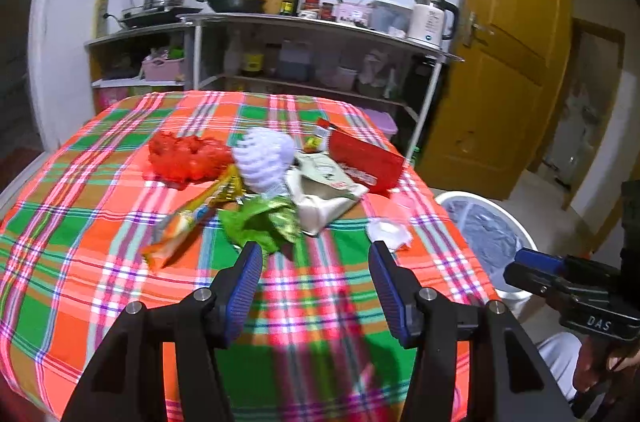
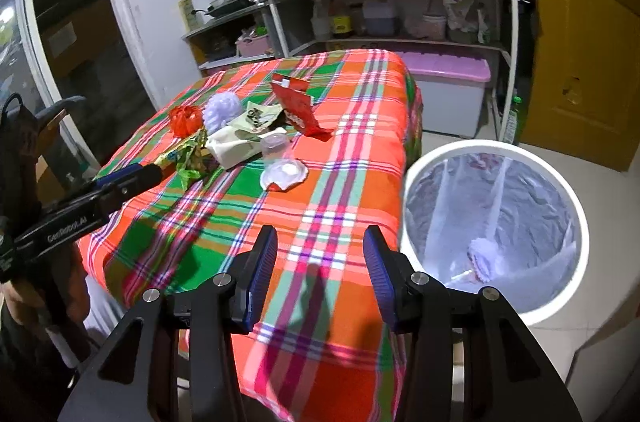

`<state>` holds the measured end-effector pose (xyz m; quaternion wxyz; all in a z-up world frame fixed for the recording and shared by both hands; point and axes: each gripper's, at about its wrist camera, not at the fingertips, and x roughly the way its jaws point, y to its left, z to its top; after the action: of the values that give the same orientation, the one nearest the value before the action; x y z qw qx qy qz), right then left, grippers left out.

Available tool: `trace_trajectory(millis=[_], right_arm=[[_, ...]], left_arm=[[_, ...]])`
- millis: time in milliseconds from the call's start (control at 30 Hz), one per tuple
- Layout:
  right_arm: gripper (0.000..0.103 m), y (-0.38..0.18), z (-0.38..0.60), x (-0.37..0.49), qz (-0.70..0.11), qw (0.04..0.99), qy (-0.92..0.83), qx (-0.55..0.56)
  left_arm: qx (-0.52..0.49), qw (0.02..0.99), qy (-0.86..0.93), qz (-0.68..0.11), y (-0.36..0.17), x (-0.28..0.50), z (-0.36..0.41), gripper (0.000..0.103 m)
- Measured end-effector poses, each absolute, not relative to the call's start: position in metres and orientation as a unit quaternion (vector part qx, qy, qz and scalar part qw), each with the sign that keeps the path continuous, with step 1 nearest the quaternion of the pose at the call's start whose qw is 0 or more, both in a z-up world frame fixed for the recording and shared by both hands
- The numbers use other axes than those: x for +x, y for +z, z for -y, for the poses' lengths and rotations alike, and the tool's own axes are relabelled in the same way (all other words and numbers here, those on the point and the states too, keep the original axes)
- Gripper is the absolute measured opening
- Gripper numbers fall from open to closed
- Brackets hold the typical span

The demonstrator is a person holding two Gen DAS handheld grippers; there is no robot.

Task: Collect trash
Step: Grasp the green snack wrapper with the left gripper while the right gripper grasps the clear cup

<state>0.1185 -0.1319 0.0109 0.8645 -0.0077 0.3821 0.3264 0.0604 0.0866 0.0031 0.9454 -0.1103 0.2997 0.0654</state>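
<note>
With both my left gripper [image 1: 316, 264] and right gripper [image 2: 320, 248] spread apart and empty, I should approach the green wrapper [image 1: 260, 222], nearest piece of the litter heaped mid-table, low and square, since blur possibly hides its edges, then carry it to the bin [image 2: 416, 182].

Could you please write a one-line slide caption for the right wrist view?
Open right tongs hover over the plaid table, wrappers ahead, lined bin alongside.

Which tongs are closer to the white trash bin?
Right. The right tongs hang open over the table's edge, right beside the white trash bin. The left tongs point at the wrappers, farther from it.
</note>
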Motion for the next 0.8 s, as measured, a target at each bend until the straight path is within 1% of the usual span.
trace_trajectory(millis=[467,800], right_arm=[[0.046,0.008,0.094,0.139,-0.384,0.855,0.348,-0.021],[0.046,0.003,0.075,0.156,-0.388,0.850,0.354,-0.025]], left_arm=[[-0.125,0.938,0.077,-0.313,-0.007,0.091,-0.120,0.055],[-0.146,0.930,0.094,-0.325,-0.019,0.097,-0.144,0.055]])
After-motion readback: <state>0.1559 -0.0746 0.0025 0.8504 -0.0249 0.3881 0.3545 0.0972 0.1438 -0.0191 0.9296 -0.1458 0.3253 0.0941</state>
